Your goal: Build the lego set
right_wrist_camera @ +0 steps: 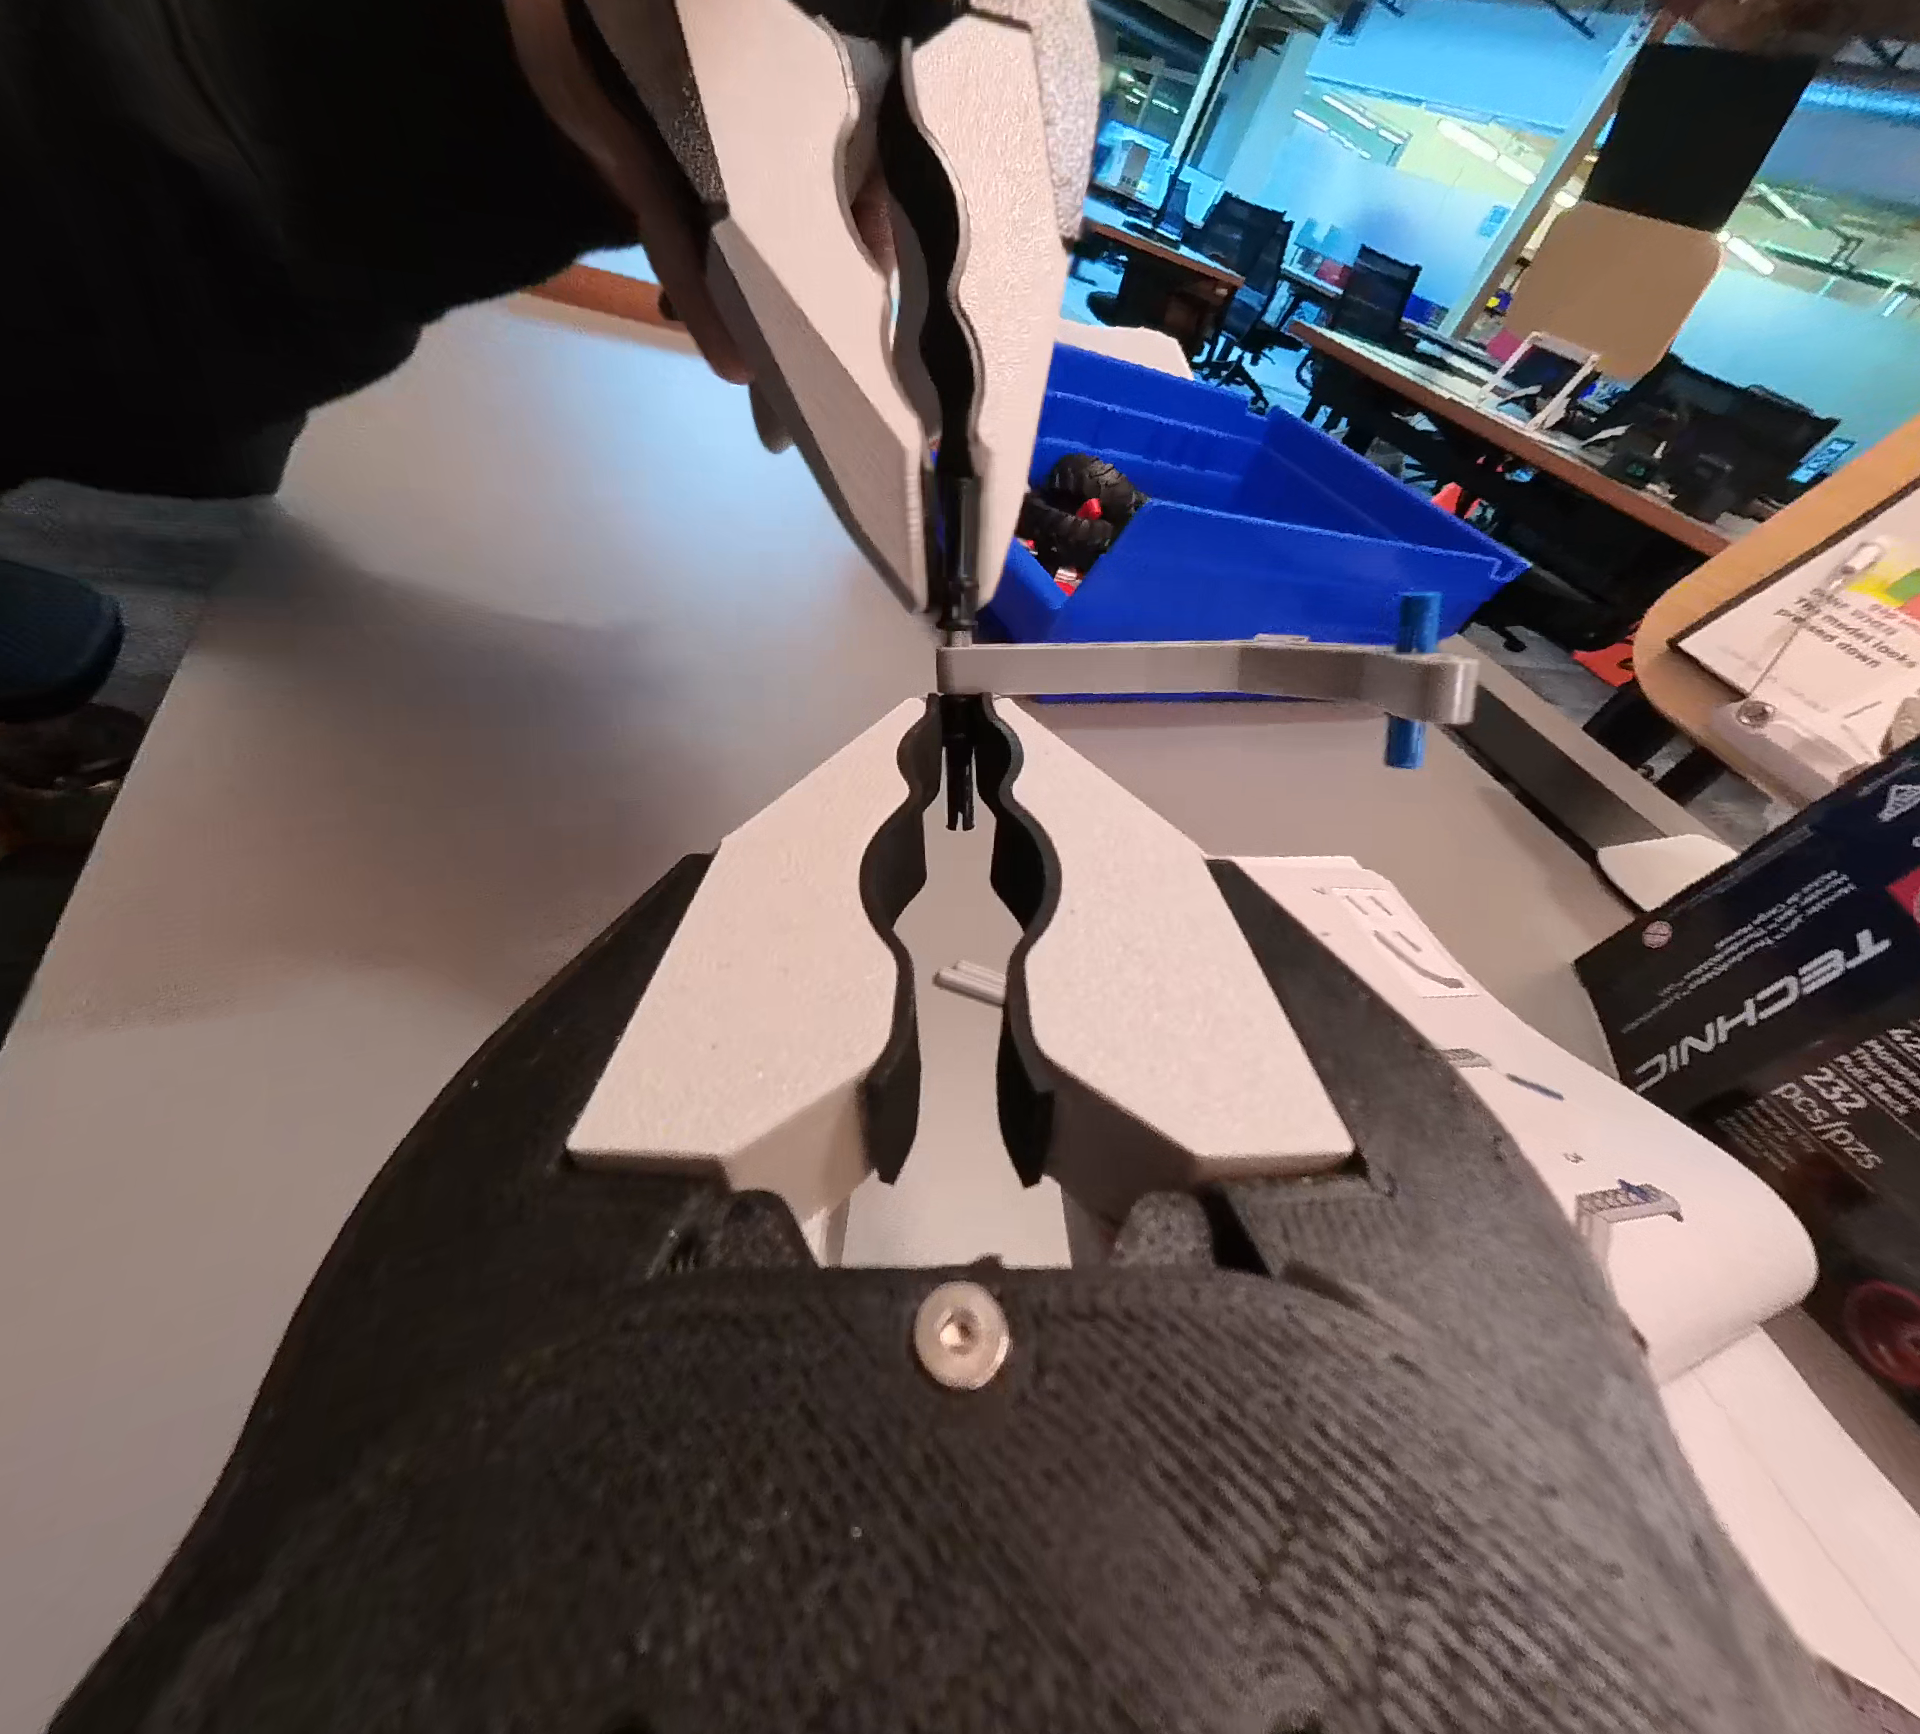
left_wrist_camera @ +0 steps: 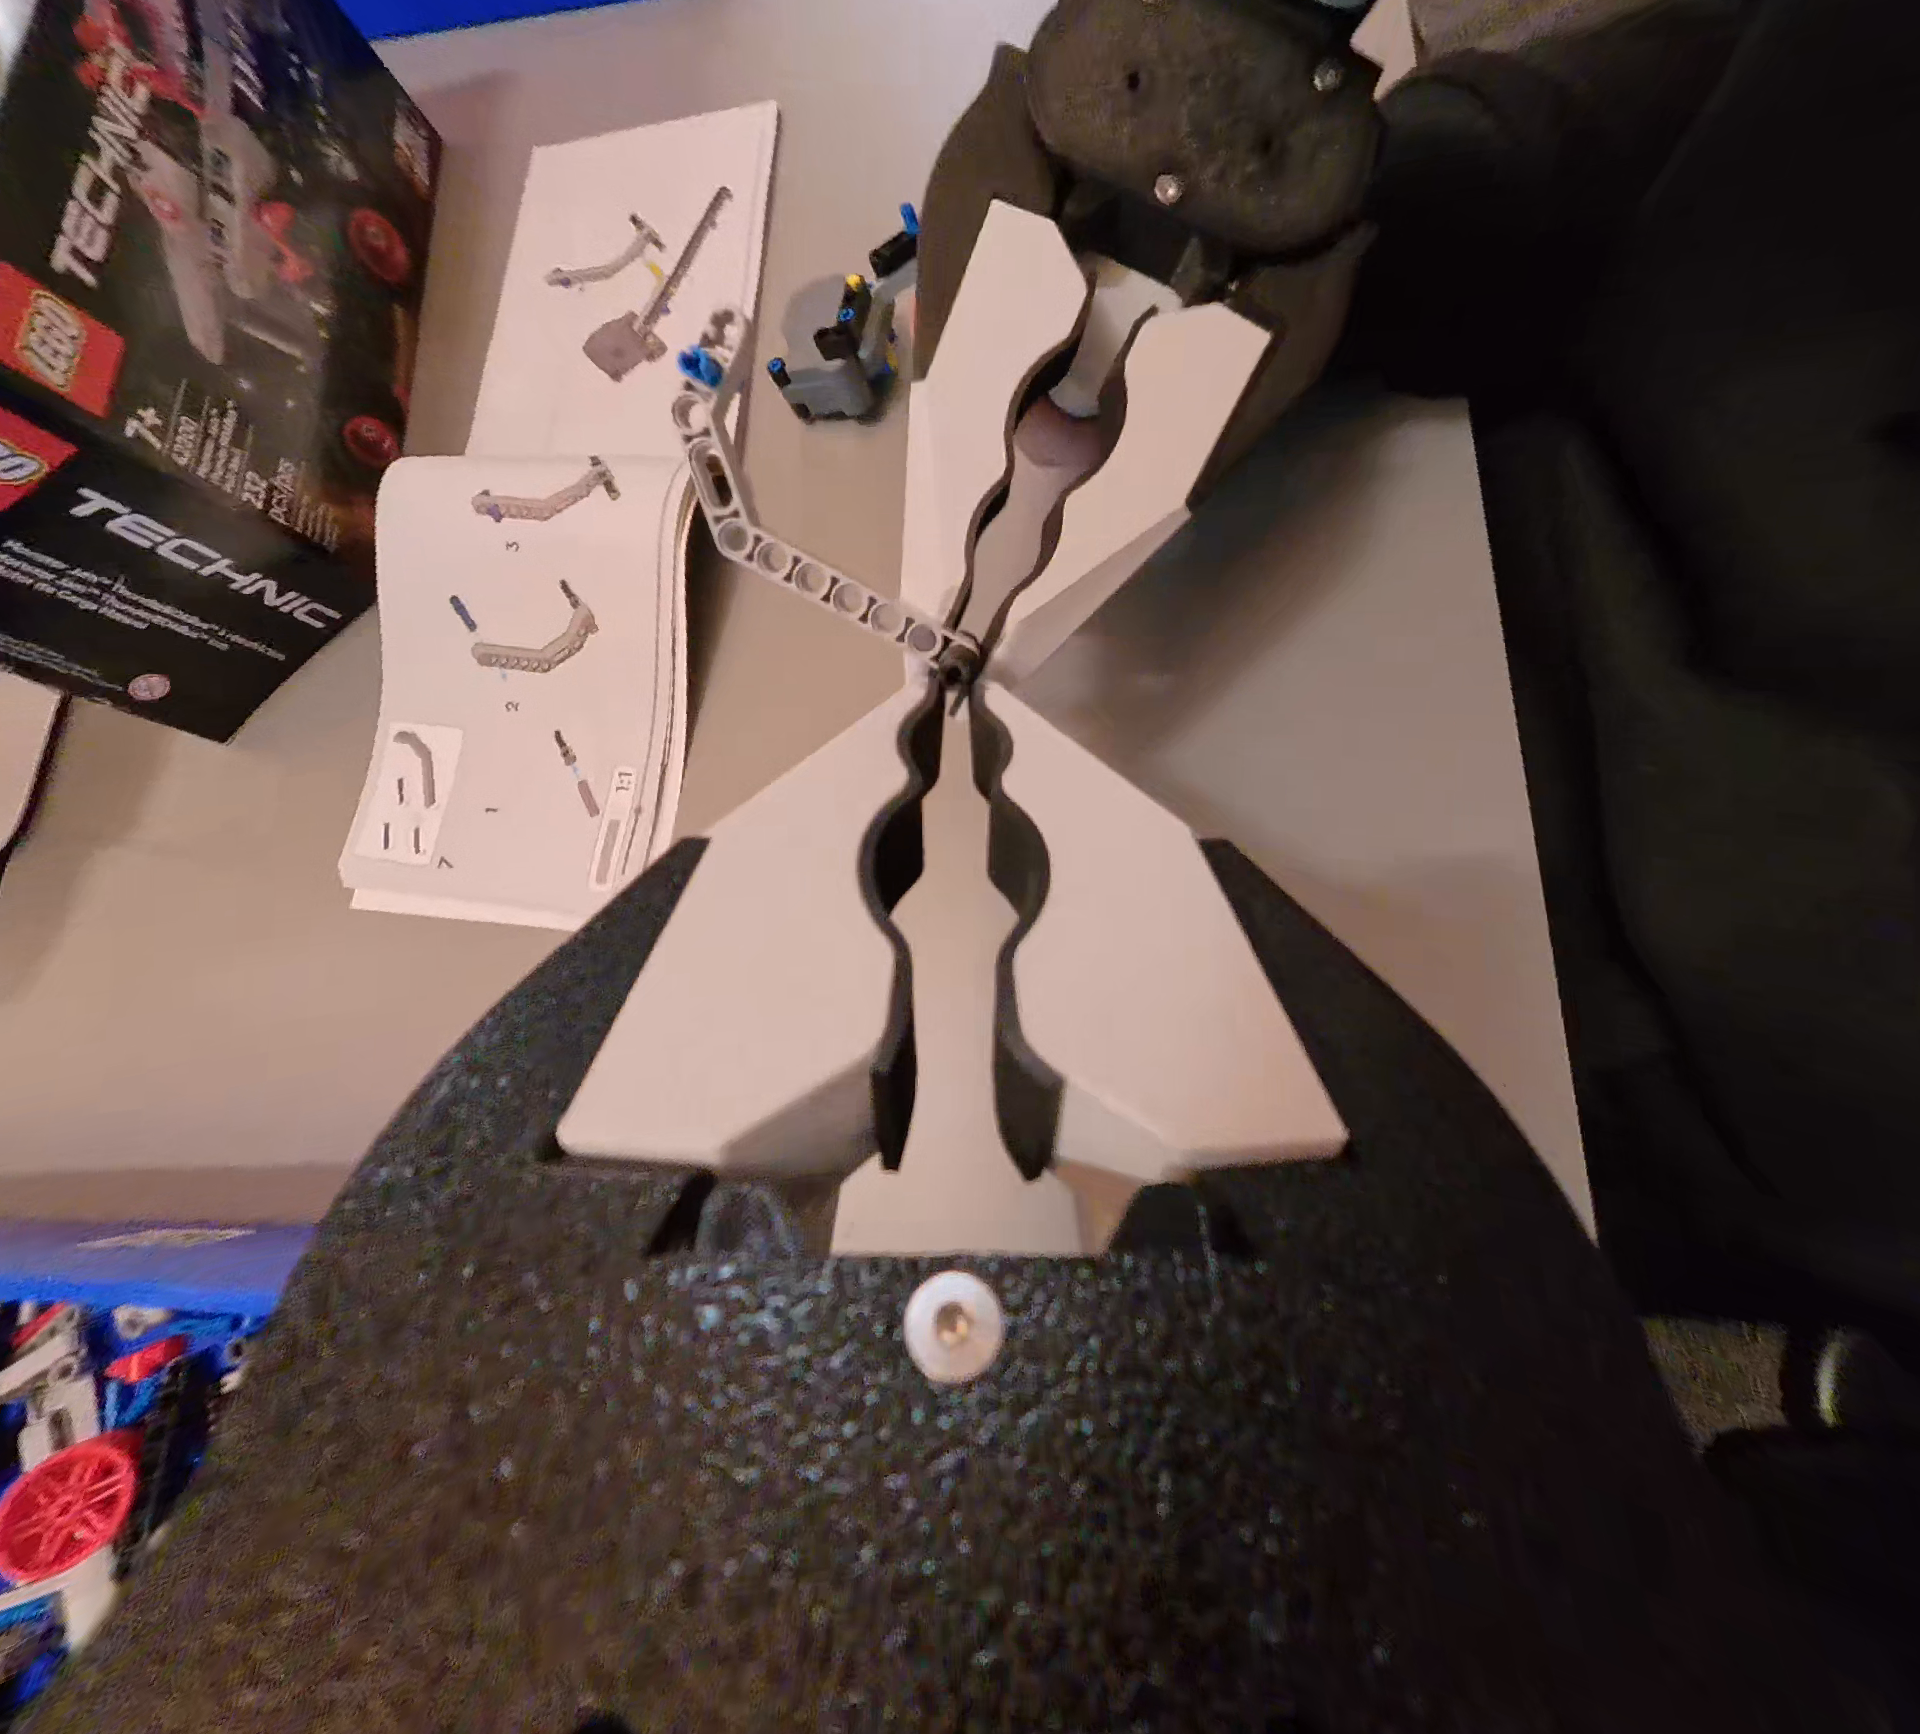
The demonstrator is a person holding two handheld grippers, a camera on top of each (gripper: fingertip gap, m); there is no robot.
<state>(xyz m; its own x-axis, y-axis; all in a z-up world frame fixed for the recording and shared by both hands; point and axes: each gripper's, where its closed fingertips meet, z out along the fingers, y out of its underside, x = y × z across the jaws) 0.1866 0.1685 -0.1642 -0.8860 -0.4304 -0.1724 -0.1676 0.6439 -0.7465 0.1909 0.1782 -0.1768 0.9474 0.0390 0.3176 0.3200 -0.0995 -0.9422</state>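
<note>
Tip to tip above the counter [left_wrist_camera: 1299, 853], both sets of jaws are pressed nearly together. The right gripper [right_wrist_camera: 958, 754] pinches a black pin [right_wrist_camera: 957, 785]; the left gripper [left_wrist_camera: 948, 697] pinches another at the grey beam [left_wrist_camera: 821, 588], likely steadying it for insertion.

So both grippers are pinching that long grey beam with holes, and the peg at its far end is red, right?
Not quite: the peg at the far end of the grey beam is blue, as the right wrist view shows. The left gripper and right gripper do meet at the beam's near end.
</note>
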